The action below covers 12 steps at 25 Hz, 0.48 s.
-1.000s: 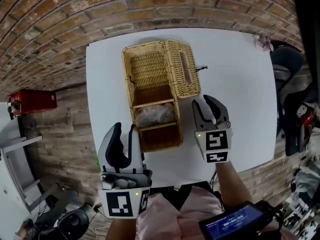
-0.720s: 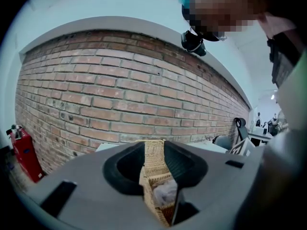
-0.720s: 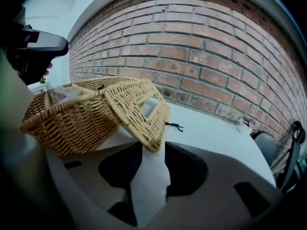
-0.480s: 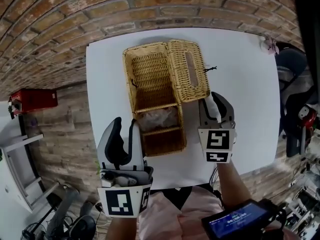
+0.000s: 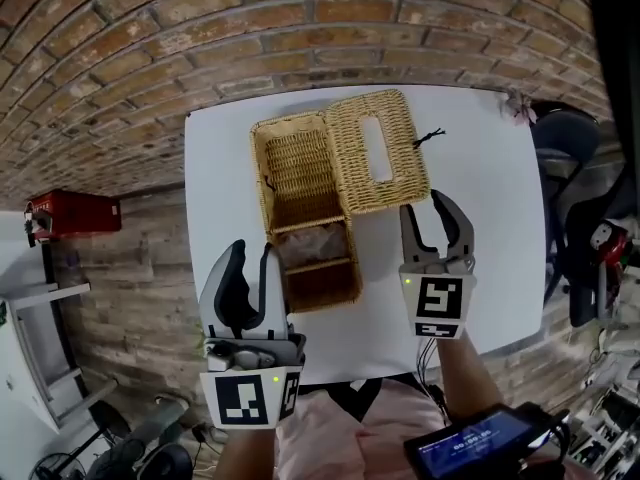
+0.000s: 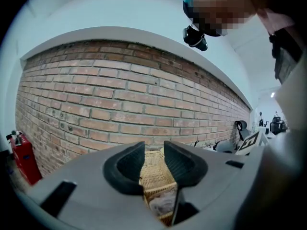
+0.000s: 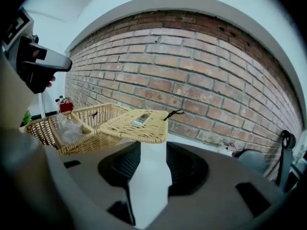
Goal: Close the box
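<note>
A wicker box point(image 5: 298, 173) with three compartments stands on the white table point(image 5: 490, 178). Its hinged lid point(image 5: 378, 151), with a slot in it, is swung out to the right, about level with the rim. My right gripper point(image 5: 436, 204) sits just near of the lid's front edge. Its jaws are opening, with nothing between them. In the right gripper view the lid point(image 7: 139, 121) hangs just ahead of the right gripper point(image 7: 153, 152). My left gripper point(image 5: 250, 253) hovers open at the box's near left corner, holding nothing. The box point(image 6: 156, 176) shows through its jaws.
Crumpled clear plastic point(image 5: 312, 238) lies in the middle compartment. A black cord loop point(image 5: 428, 136) sticks out from the lid's far right edge. A brick wall point(image 5: 300, 28) runs behind the table. A red case point(image 5: 70, 213) sits on the floor at left, a dark chair point(image 5: 565, 138) at right.
The lid has swung further out to the right and now looks wider and flatter. My right gripper has shifted right and its jaws have spread. The left gripper has hardly moved.
</note>
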Tool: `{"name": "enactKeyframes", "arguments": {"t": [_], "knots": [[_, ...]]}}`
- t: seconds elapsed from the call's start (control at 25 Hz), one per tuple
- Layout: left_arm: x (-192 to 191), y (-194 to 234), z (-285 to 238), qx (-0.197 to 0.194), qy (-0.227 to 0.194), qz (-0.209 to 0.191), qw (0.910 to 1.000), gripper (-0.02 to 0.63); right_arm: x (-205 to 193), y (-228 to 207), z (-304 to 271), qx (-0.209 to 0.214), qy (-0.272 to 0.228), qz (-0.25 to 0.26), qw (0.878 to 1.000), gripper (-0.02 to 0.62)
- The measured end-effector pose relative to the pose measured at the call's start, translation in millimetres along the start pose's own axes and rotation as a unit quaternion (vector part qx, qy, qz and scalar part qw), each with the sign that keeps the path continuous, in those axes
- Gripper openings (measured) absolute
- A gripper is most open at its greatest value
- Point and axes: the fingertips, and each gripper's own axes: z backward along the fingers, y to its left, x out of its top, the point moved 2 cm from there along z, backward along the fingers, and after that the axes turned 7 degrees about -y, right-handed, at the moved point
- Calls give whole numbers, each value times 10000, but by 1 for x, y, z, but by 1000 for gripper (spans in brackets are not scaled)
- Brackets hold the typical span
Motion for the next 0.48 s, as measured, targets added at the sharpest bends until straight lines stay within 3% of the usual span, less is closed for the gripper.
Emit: {"name": "enactKeyframes", "arguments": {"t": [0.28,0.48], "knots": [[6,-11,3,6,-83,-39,10000,132,29,3,7,444,-713,-639,9944,168],[12,-9,-10,-33,-172,-74,9998,132,42,12,8,693,-864,-595,9921,147]]}}
